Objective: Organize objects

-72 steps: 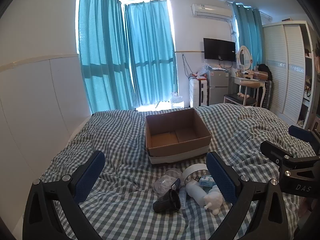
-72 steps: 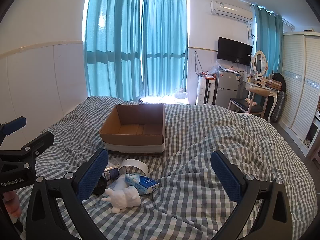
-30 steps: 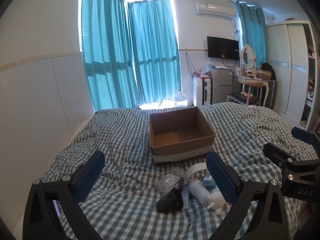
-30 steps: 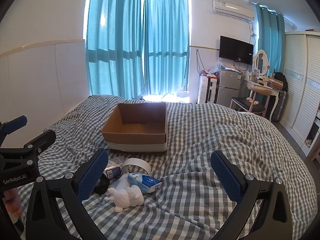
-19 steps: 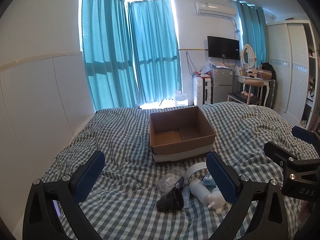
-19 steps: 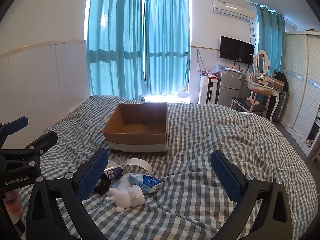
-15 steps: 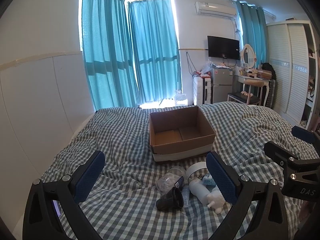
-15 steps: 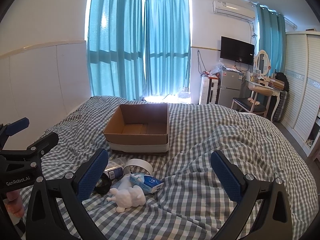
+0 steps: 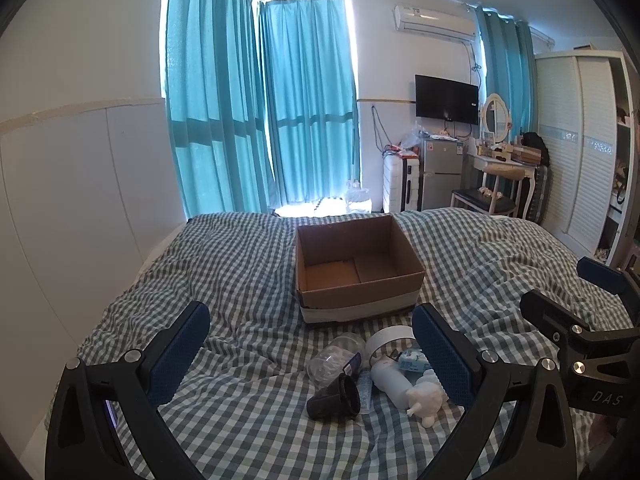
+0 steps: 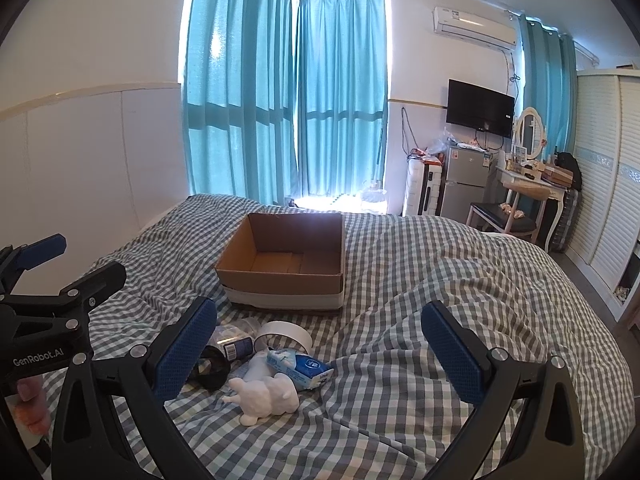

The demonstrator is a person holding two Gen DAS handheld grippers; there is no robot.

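Note:
An empty cardboard box [image 9: 356, 268] [image 10: 286, 264] sits open on the checked bed. In front of it lies a small pile: a clear plastic jar [image 9: 332, 362], a black cup on its side [image 9: 334, 398] [image 10: 210, 368], a roll of white tape [image 9: 390, 340] [image 10: 284, 334], a blue tissue pack [image 10: 300, 368] [image 9: 412, 360] and a white animal-shaped bottle [image 9: 404, 388] [image 10: 264, 398]. My left gripper [image 9: 308, 356] is open and empty above the pile. My right gripper [image 10: 320, 344] is open and empty, to the right of the pile.
The checked duvet [image 10: 440, 300] is rumpled with folds around the pile. A white wall panel [image 9: 80, 200] runs along the left of the bed. Teal curtains, a fridge, a dressing table and a wardrobe [image 9: 580, 152] stand beyond the bed.
Both views have shifted slightly; the box and pile sit a little further right in frame than 2.4 s ago. Both grippers stay open and empty.

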